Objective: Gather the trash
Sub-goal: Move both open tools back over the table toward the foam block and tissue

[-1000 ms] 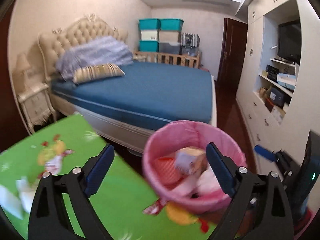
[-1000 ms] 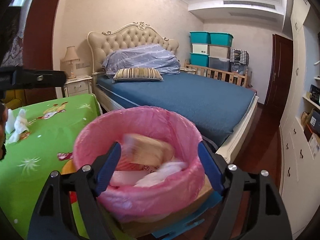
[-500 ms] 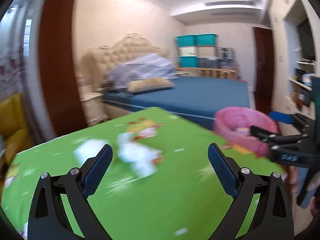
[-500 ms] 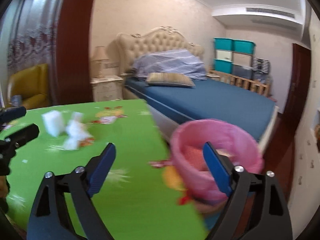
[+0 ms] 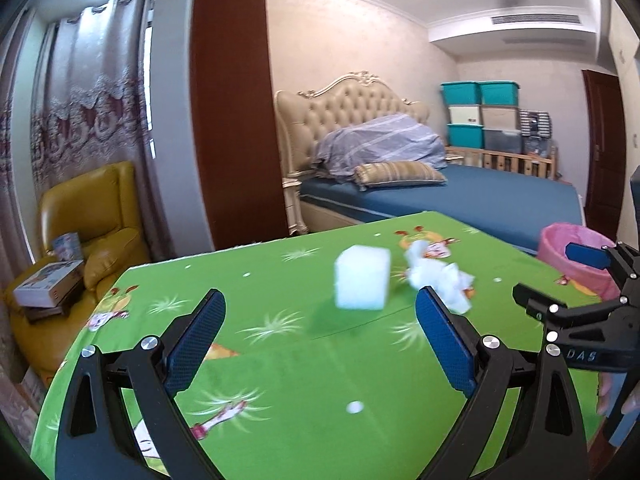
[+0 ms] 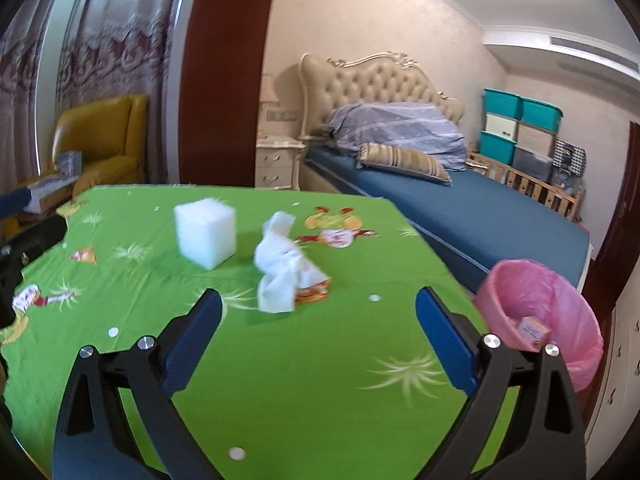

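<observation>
On the green tablecloth (image 6: 320, 360), crumpled tissue (image 6: 282, 268) lies beyond the empty, widening right tongs (image 6: 318, 312).

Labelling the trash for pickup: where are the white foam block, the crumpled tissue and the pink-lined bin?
white foam block (image 6: 205, 236): right wrist view, front face.
crumpled tissue (image 6: 280, 276): right wrist view, middle of the wad.
pink-lined bin (image 6: 560, 300): right wrist view, inner liner wall.
</observation>
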A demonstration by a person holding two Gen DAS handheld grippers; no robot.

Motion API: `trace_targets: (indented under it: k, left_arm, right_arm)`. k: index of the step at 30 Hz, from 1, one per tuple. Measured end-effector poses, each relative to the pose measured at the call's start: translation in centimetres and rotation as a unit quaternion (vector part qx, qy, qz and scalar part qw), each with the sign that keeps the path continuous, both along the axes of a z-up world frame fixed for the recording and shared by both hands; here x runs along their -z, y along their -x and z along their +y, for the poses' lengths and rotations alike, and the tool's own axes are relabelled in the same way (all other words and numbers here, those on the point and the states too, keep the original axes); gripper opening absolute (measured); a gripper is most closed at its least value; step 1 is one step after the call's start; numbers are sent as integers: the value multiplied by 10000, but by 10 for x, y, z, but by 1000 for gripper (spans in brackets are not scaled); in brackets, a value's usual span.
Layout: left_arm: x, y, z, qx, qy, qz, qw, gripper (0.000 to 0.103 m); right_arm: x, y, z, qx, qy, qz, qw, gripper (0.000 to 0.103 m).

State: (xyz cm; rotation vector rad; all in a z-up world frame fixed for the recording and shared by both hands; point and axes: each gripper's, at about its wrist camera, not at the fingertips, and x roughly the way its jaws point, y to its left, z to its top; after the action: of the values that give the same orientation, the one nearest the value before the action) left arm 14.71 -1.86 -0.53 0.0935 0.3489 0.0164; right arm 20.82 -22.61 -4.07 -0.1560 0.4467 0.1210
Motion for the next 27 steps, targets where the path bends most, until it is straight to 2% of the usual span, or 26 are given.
trace_targets:
  k: [6,14,23,27]
  left_arm:
    - [6,-2,23,-235,118,63,9996,90]
    - [7,-6,35,-458,130,59,9989,90]
    - [11,-6,46,-607,89,147,9980,90]
    - [12,-7,49,-623,108,177,9978,90]
  right_arm:
    - [11,-16,19,-84,161,194,9996,94]
    - [5,-6,44,-231,440,-57,9987,94]
    - [5,0,49,-149,679,-149,9975,94]
    - [3,14,62,-568,681,-90,9960,94]
